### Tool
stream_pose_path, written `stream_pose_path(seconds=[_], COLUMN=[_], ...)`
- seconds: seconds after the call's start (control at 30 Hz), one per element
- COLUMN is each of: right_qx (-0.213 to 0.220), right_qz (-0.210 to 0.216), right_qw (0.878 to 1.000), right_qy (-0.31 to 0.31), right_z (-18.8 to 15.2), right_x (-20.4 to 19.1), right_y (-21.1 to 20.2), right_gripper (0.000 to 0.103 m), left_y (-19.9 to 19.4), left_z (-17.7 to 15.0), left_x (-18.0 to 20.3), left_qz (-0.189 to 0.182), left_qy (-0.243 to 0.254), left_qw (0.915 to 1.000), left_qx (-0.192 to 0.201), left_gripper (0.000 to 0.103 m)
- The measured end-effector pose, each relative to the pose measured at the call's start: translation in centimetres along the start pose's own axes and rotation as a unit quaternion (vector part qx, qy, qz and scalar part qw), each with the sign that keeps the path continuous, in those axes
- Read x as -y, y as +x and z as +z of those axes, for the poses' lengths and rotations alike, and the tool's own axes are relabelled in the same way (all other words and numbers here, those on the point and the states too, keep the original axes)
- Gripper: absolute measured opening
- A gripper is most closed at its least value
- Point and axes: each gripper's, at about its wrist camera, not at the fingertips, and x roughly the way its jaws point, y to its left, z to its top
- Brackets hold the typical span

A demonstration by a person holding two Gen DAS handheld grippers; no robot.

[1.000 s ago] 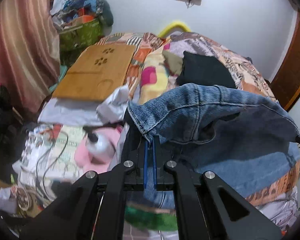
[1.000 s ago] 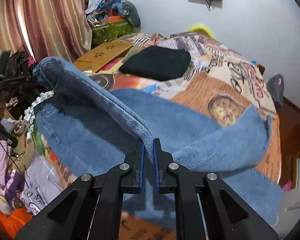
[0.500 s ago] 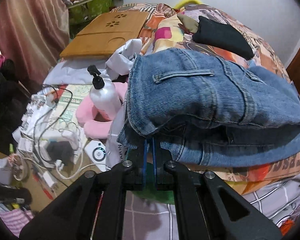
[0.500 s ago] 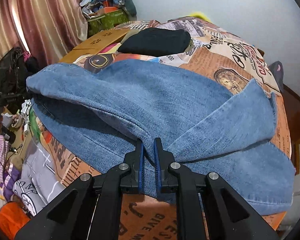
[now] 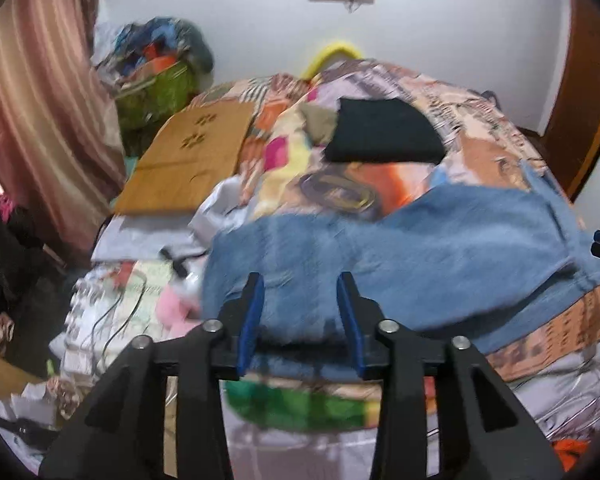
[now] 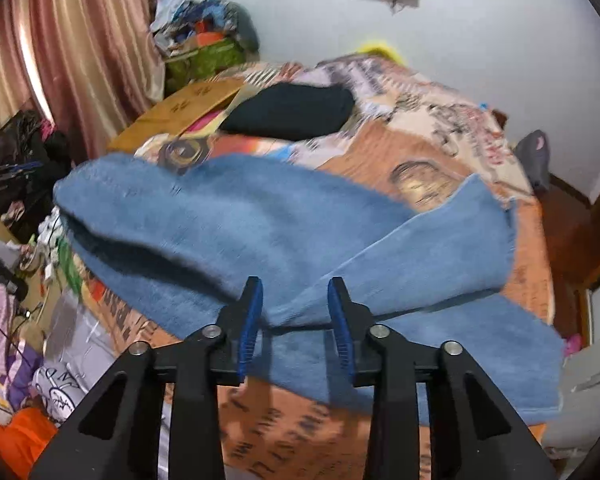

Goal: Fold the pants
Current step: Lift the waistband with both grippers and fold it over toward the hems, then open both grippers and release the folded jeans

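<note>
Pants (image 6: 260, 224) of soft blue denim lie folded on patterned bedspread (image 6: 440, 136).

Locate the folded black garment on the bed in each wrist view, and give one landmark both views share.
Left wrist view: black garment lies upper centre-right, beyond the jeans.
Right wrist view: black garment lies upper centre, beyond the jeans.
Shared landmark: wooden lap tray, left of the garment.
</note>
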Motion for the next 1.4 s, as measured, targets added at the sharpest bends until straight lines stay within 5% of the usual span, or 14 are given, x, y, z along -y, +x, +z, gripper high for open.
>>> stream_pose_path(seconds=[0.47, 0.8, 1.2, 1.3, 1.4], right_qx=[0.026, -0.023, -0.109, -0.110, -0.110], right_qz=[-0.083, -0.108, -0.089, -0.069, -0.070], right_qw=[0.994, 0.989, 0.980, 0.980, 0.981], right_qy=[0.063, 0.100, 0.140, 0.153, 0.147], right_z=[4.2, 7.9, 10.4, 10.1, 10.1], right_x=[10.7, 18.8, 25.5, 26.1, 26.2], right_y=[-0.3, 9.8, 21.7, 22.4, 22.1], right_gripper=[0.046, 0.051, 0.050, 0.042, 0.012], left_y=[7.5, 13.9, 19.9, 20.4, 20.4], left_z=[10.2, 15.5, 15.3, 14.9, 14.6], left_x=[11.1, 14.1, 16.3, 17.4, 18.4], left_qz=[-0.075, -0.078, -0.073, -0.073, -0.078], left_qy=[0.018, 0.025, 0.042, 0.050, 0.055], left_qw=[0.9970, 0.9966, 0.9953, 0.9947, 0.9938], left_qx=[0.008, -0.001, -0.048, -0.052, -0.056], left_gripper=[0.067, 0.075, 0.078, 0.078, 0.078])
